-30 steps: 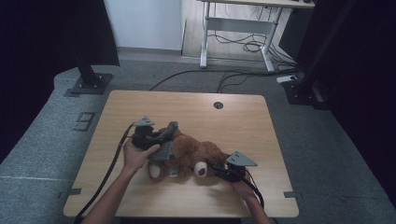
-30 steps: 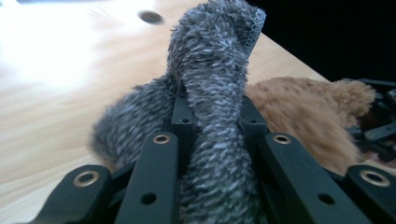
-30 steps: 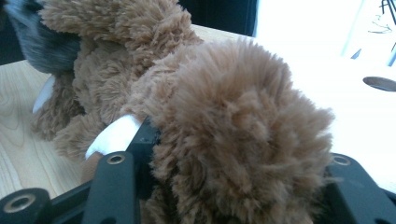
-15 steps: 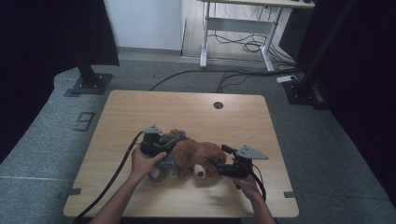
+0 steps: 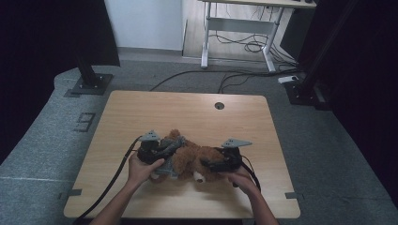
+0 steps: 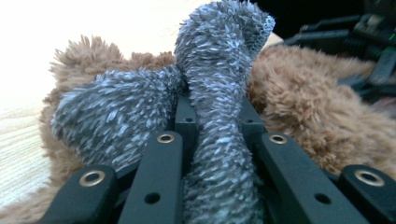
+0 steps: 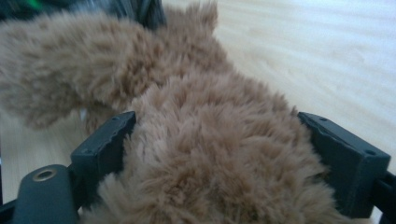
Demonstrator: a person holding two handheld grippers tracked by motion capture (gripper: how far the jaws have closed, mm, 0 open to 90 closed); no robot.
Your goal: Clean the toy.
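Teddy [image 5: 190,157]: left gripper [image 6: 217,140] clamps grey scarf [image 6: 219,93] at 9 o'clock; right gripper [image 7: 219,154], jaws just widened, straddles fur. Scarf may tear free.

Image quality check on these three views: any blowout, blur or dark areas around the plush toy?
High view: dim overall, black surroundings at both sides, the wooden table evenly lit and sharp. Left gripper view: table blown out to white at top left; the grey fuzzy cloth clamped in the left hand-held gripper is crisp. Right gripper view: the brown plush toy is soft and out of focus, table behind bright and washed.
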